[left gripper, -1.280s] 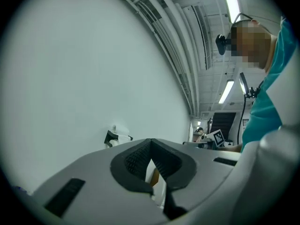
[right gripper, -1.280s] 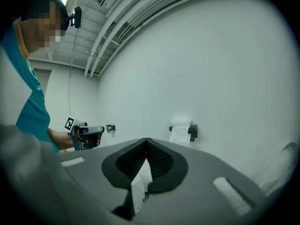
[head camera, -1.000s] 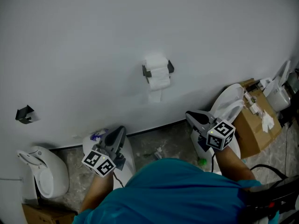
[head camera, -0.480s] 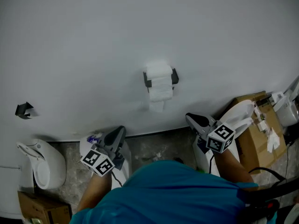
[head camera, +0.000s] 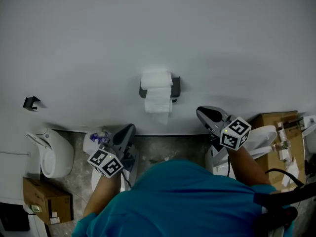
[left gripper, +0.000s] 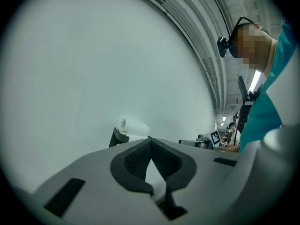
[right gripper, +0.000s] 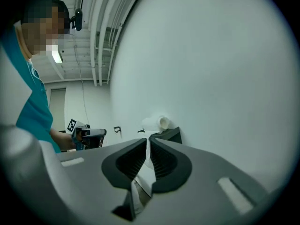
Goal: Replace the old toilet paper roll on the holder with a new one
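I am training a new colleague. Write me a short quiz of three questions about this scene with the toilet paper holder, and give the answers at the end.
1. True or false: the toilet paper roll sits on the holder on the wall.
2. Choose one. The left gripper and the right gripper are: A) both shut and empty; B) both wide open; C) shut on a new roll.
3. Short answer: what hangs down below the roll?

Key
1. True.
2. A.
3. A loose tail of paper.
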